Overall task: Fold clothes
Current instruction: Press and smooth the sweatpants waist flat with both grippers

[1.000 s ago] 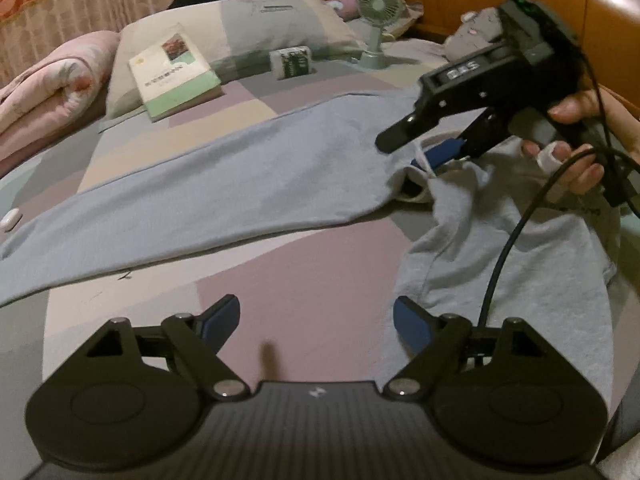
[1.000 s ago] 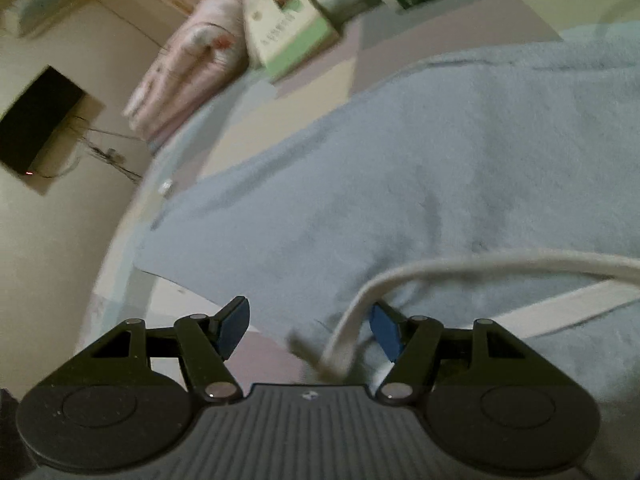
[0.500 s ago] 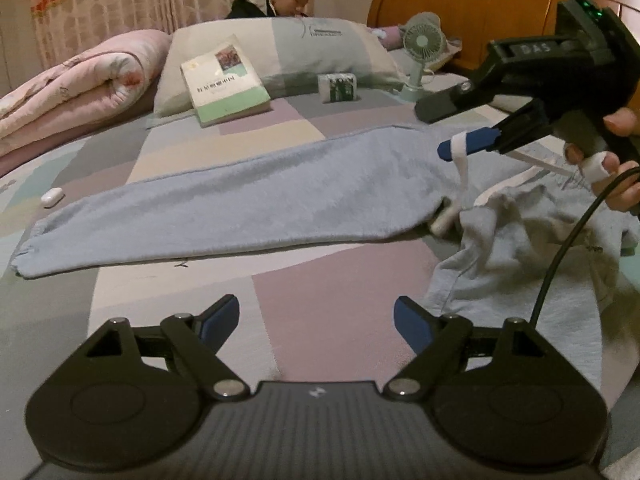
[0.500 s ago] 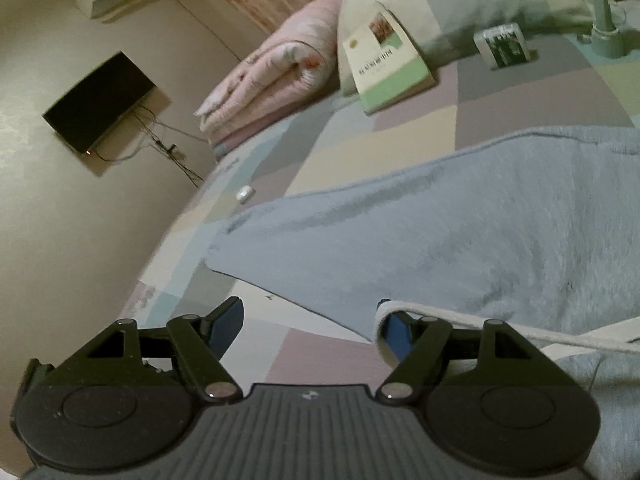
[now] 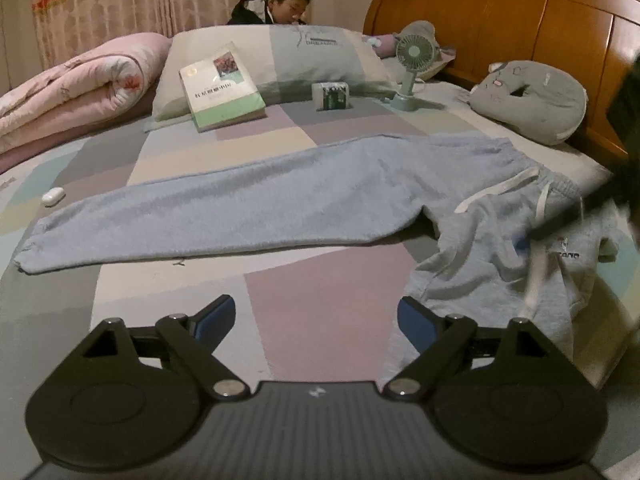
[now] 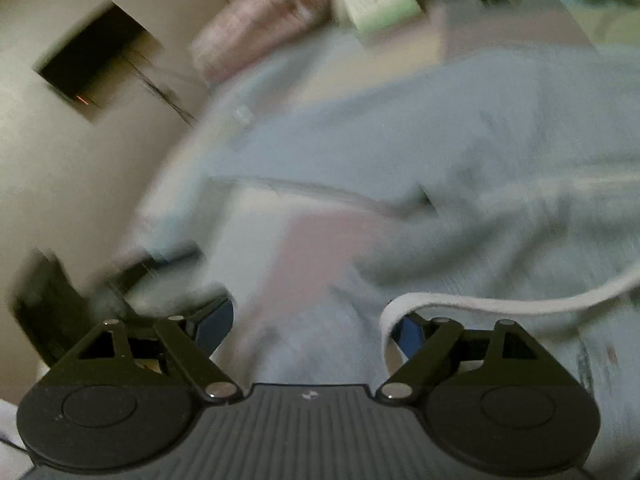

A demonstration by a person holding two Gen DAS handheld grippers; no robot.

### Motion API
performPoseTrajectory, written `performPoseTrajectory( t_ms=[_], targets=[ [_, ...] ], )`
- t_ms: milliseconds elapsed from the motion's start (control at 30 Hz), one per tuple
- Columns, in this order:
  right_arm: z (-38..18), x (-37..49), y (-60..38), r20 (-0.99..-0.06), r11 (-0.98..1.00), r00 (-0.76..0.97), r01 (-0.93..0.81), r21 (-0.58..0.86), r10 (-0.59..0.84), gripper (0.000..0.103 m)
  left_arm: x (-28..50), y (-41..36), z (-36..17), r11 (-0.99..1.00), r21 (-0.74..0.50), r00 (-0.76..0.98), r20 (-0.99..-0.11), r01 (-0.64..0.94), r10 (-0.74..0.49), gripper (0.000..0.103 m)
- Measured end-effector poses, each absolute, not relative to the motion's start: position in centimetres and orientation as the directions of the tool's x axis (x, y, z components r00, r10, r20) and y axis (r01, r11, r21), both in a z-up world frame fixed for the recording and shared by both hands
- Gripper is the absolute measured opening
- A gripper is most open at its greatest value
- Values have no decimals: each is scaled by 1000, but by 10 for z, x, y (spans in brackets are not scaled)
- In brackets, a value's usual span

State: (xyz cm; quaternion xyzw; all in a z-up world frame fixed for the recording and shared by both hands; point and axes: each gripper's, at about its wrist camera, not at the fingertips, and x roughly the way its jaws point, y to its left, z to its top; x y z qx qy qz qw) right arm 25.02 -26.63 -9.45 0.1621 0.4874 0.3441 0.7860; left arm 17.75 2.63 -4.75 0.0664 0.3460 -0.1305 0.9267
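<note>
Light blue-grey sweatpants (image 5: 280, 208) lie across the patchwork bed. One leg stretches left; the waistband with its white drawstring (image 5: 500, 192) lies crumpled at the right. My left gripper (image 5: 316, 320) hovers over the sheet near the crumpled part, jaws opening wide, nothing between them. In the blurred right wrist view my right gripper (image 6: 316, 324) is above the pants (image 6: 420, 128), its jaws opening. The drawstring (image 6: 500, 306) loops over its right fingertip, and no pads press on it. A dark blur at the right edge of the left wrist view hides part of the waistband.
A book (image 5: 220, 88) leans on the pillow (image 5: 304, 56), with a small box (image 5: 334, 96) and a desk fan (image 5: 412, 68) beside it. A pink quilt (image 5: 80, 84) lies far left, a grey neck pillow (image 5: 536, 100) by the headboard (image 5: 500, 20). A person (image 5: 280, 4) sits behind the pillow.
My right gripper has widened its jaws and swung away to the right, almost out of the left wrist view. The waistband has dropped flat. My left gripper has risen and backed off a little.
</note>
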Motion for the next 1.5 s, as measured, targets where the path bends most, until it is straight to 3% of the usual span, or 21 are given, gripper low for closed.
performPoseTrajectory(
  t_ms=[133,367,533,700,833,1133,1200,1300,1500],
  targets=[
    [-104,236,-293,-707,771,314,-328,546,634,87,182,16,-46,946,33,710,-669,323,-219,88],
    [-63,237,-357,-674,831,488,-282,480,555,87,213,7,-44,933,24,685,-686,358,-245,88],
    [-49,293,-389,-667,905,615,-226,362,420,87,253,4,-50,936,4,662,-708,352,-246,88],
    [-83,383,-379,-760,977,616,-160,138,208,87,303,8,-60,943,-32,630,-737,331,-246,88],
    [-133,420,-371,-852,986,511,-161,34,112,87,347,15,-68,953,-19,635,-742,301,-216,88],
    [-143,394,-396,-849,986,522,-166,-9,81,94,410,37,-131,969,13,632,-760,247,-151,89],
    [-143,391,-398,-847,986,525,-167,2,91,94,395,53,-132,962,-51,631,-745,267,-215,91],
    [-144,388,-392,-842,986,534,-165,-14,77,97,382,61,-122,945,-10,599,-771,328,-217,91],
    [-139,392,-386,-844,989,534,-144,-35,48,97,430,107,-93,986,5,695,-711,164,-112,91]
  ],
)
